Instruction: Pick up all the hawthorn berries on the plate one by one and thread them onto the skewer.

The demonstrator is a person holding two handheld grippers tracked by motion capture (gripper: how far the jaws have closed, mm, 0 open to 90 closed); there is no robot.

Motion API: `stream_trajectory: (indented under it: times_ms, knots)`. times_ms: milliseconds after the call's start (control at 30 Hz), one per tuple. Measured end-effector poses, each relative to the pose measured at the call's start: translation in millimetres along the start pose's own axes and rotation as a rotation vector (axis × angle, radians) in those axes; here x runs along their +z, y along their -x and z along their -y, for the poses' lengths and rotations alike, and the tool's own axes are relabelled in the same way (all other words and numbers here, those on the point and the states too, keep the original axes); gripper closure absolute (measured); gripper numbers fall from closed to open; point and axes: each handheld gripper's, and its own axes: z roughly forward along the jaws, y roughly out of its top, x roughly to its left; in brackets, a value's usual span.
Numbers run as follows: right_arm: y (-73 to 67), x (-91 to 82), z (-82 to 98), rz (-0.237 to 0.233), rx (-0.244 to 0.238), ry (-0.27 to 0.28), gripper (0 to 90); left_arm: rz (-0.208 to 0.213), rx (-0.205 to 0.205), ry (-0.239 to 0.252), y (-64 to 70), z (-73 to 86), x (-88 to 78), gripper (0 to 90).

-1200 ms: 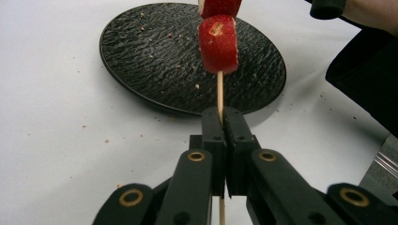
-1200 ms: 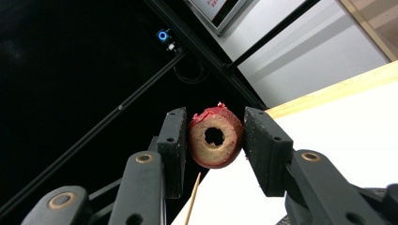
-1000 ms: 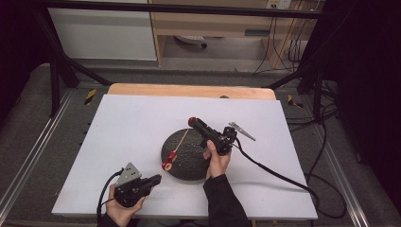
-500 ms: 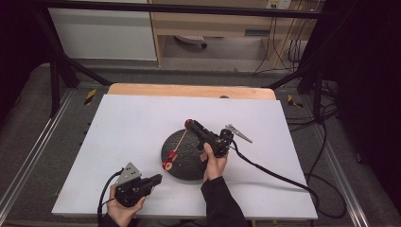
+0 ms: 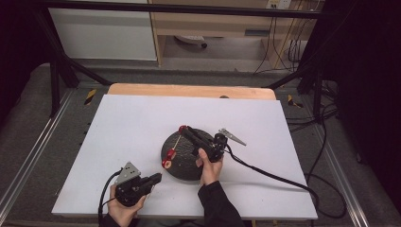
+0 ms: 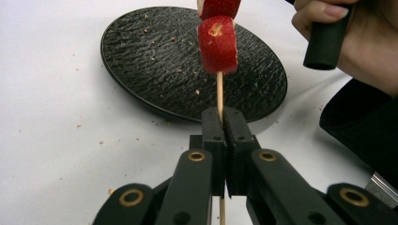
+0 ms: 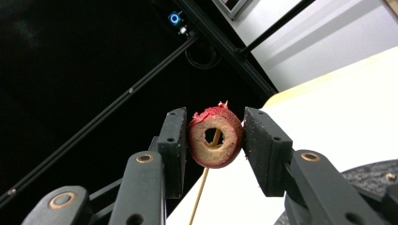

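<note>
Black plate holds only crumbs. The left gripper is clamped on a skewer carrying red pieces. The right gripper pinches a red ring.

A white tabletop sits on a wooden board. Cables hang behind it, near a white cabinet.

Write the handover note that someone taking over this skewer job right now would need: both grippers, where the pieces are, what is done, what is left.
Left gripper: shut on the thin wooden skewer, near its lower end.
Right gripper: shut on a red-skinned ring-shaped fruit slice; the skewer tip shows through its hole.
Done: two red fruit pieces sit on the skewer, above the round black textured plate on the white table.
Left: slide the ring down the skewer to the others, then release. Steady both hands, probably.
</note>
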Motion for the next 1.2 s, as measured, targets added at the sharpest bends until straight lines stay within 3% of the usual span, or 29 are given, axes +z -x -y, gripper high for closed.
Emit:
stream_trajectory:
  times_ms: [633, 867, 1067, 1200]
  knots:
    - [-1.6, -3.4, 24.4, 0.012, -0.022, -0.096, 61.4, -0.009, -0.014, -0.012, -0.3, -4.3, 11.4, 88.6]
    - [-4.7, -5.3, 21.4, 0.021, -0.049, -0.122, 60.1, -0.002, -0.007, -0.006, -1.4, -4.1, 10.3, 88.6]
    - [-11.5, -13.6, 5.5, 0.080, -0.135, -0.174, 46.8, -0.012, -0.001, -0.004, -4.2, -3.4, 8.1, 88.6]
    - [-9.7, -19.1, -5.9, 0.124, -0.204, -0.253, 32.3, -0.016, 0.004, -0.008, -5.7, -2.9, 7.4, 88.6]
